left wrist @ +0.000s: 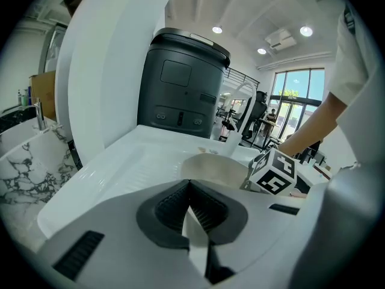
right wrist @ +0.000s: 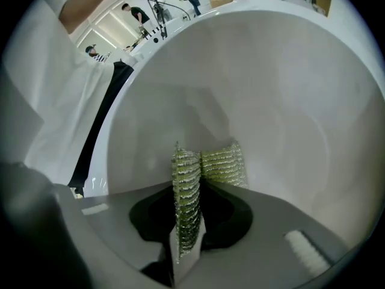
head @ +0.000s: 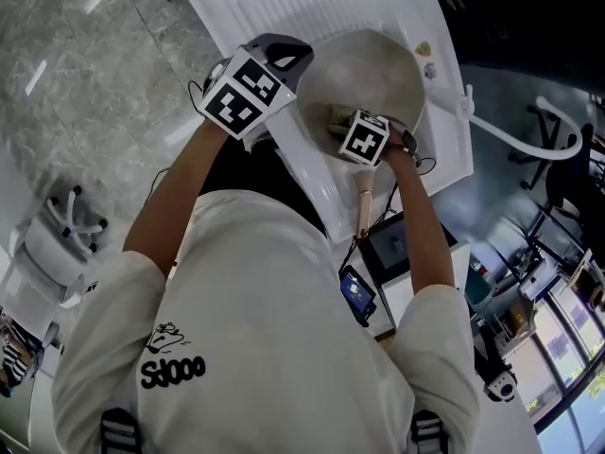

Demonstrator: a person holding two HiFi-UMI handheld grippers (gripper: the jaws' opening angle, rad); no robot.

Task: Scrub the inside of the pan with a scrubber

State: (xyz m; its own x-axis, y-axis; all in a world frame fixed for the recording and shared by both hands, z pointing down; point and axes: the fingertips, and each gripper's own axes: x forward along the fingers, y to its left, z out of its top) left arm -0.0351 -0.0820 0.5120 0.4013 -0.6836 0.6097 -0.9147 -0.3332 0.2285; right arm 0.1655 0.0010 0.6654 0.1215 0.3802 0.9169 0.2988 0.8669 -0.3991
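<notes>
The pan (right wrist: 283,95) is smooth and matt cream inside, with a faint sheen. Its handle (head: 364,212), at 6 o'clock of it in the head view, looks like pale wood. The scrubber (right wrist: 186,203) is rough, glittery woven mesh. The left claw (left wrist: 191,188) has dark, ribbed, matt pads (left wrist: 170,208). The sink (head: 284,8) is glossy white. At 9 o'clock the surface (head: 76,64) is polished veined stone.
</notes>
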